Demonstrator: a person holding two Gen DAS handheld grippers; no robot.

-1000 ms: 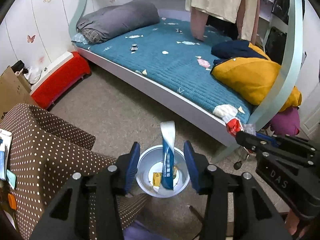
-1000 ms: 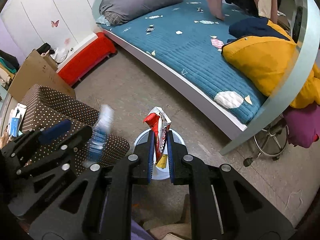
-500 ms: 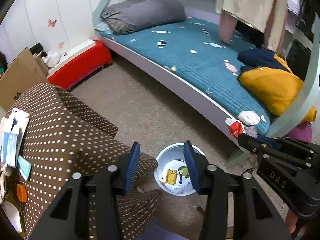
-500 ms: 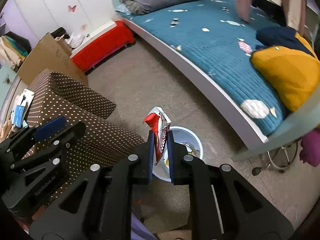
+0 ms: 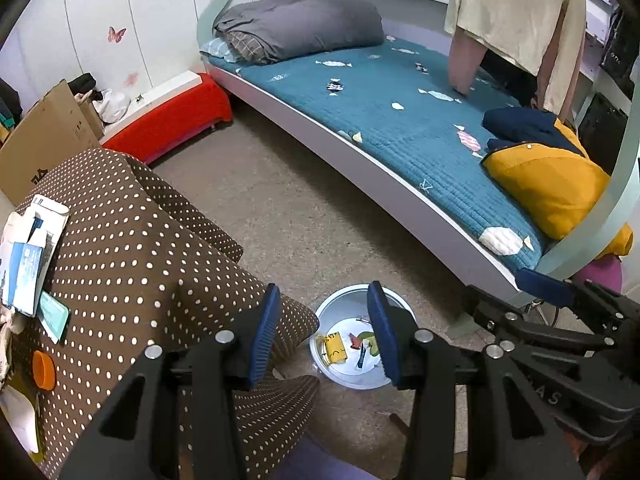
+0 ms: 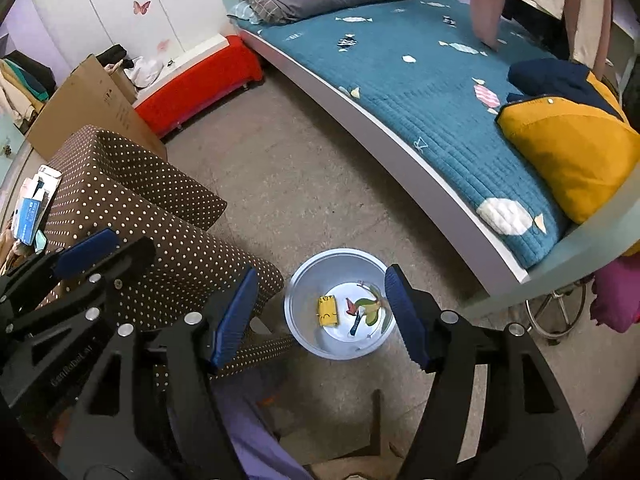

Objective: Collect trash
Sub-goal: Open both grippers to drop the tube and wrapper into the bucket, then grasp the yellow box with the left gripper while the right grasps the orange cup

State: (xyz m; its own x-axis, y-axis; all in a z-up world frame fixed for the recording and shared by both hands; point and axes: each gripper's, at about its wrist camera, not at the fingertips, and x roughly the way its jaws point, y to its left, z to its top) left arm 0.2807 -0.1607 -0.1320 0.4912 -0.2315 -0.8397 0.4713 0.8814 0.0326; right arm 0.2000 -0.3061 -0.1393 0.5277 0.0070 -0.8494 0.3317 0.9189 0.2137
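Observation:
A round white trash bin stands on the floor below both grippers. Inside lie a yellow wrapper, a red and green wrapper and a blue wrapper. My left gripper is open and empty above the bin. My right gripper is open wide and empty above the bin; it also shows at the right of the left wrist view.
A brown polka-dot covered table with boxes and papers stands at the left. A bed with a teal cover runs along the right, with a yellow jacket. A red bench and cardboard are beyond.
The blue wrapper dropped from my left gripper into the bin a second ago. My right gripper has since opened and the red wrapper has fallen into the bin. Both grippers have risen.

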